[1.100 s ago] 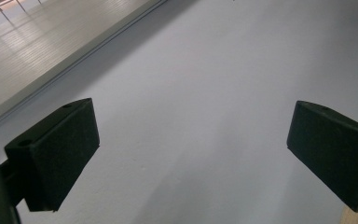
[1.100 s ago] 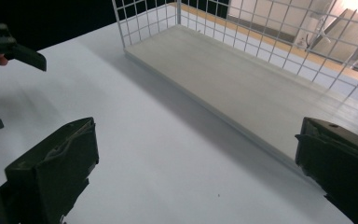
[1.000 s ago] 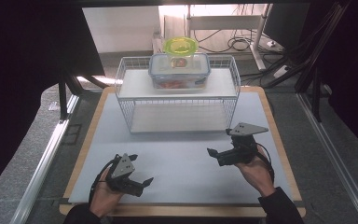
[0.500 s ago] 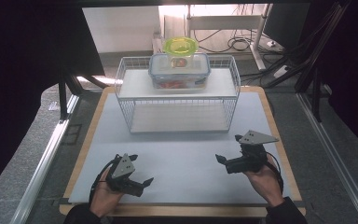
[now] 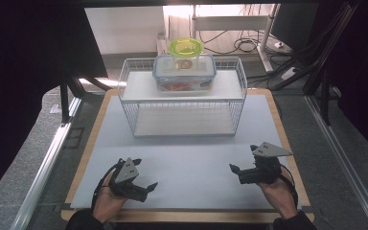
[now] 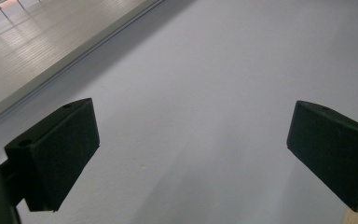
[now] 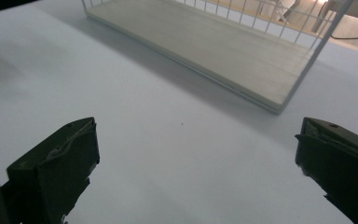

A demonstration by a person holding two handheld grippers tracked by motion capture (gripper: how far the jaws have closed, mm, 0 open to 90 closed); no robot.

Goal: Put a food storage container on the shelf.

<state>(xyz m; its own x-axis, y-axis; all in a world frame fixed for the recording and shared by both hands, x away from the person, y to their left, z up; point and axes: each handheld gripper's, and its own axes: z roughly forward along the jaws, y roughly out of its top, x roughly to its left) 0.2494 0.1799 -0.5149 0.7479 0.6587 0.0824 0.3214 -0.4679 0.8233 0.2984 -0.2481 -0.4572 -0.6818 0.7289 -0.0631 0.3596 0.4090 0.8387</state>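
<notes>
The left tongs [image 5: 143,187] are held low over the near left part of the table [image 5: 191,163], their jaws spread wide with nothing between them; in the left gripper view only bare pale surface is seen across the gap. The right tongs [image 5: 237,171] are held over the near right part of the table, pointed toward the left, and their jaws are likewise spread wide and empty. The two tongs are kept well apart from each other. Beyond them, at the far middle of the table, a white wire rack [image 5: 182,103] is set, with a lower board and an upper shelf. On the upper shelf a clear lidded container [image 5: 184,73] is placed, and a small tub with a yellow-green lid [image 5: 185,48] is seen on top of it. Both tongs are well apart from the rack.
</notes>
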